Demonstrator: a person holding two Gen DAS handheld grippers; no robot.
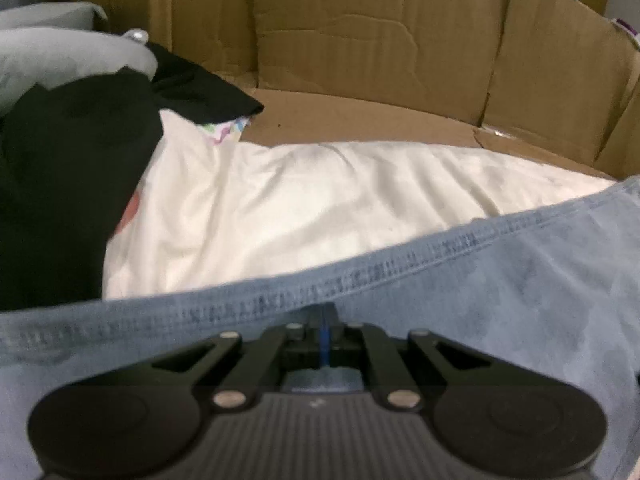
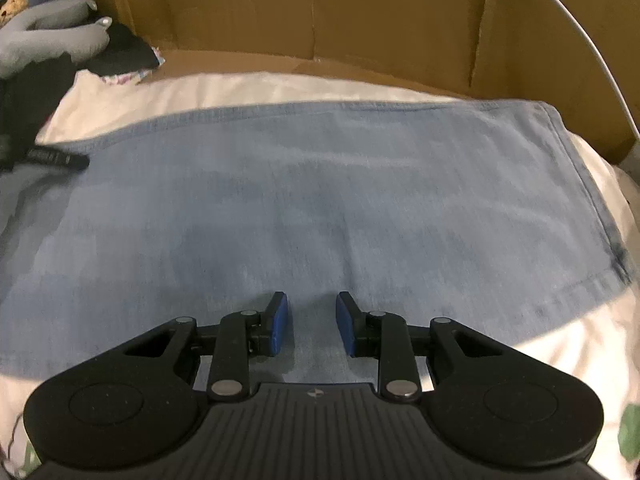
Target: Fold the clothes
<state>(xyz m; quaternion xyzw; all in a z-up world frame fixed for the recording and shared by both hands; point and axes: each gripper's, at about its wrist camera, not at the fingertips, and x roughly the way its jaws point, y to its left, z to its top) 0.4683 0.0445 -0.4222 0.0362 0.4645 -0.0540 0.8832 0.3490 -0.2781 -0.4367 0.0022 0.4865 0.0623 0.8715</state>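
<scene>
Nearest to you, your left tongs [image 1: 325, 322] are clenching the stitched hem of the pale blue denim garment [image 1: 500, 280], their blue pads pressed together with the cloth edge pinched between them. Your right tongs [image 2: 311, 322] are hanging released just above the same garment [image 2: 312, 200], jaws standing apart with nothing between them.

The denim is lying spread fairly flat across a cream-white sheet [image 2: 280, 84], its seamed edge running down the right side and its far edge lying straight. By the look of it, you are working a fold step: one edge is gripped on the left while the right side is waiting for a hold.

For the next move, you are likely needing to bring the right tongs down onto the near edge and close on it, so both corners lift together and the fold lands square. Keep the left grip firm, since the hem is thick.

Farther left, a black fabric heap [image 1: 72, 168] is overlapping the sheet, with a grey soft toy [image 2: 52, 40] behind it. Beyond everything, brown cardboard walls [image 1: 360, 32] are enclosing the space.
</scene>
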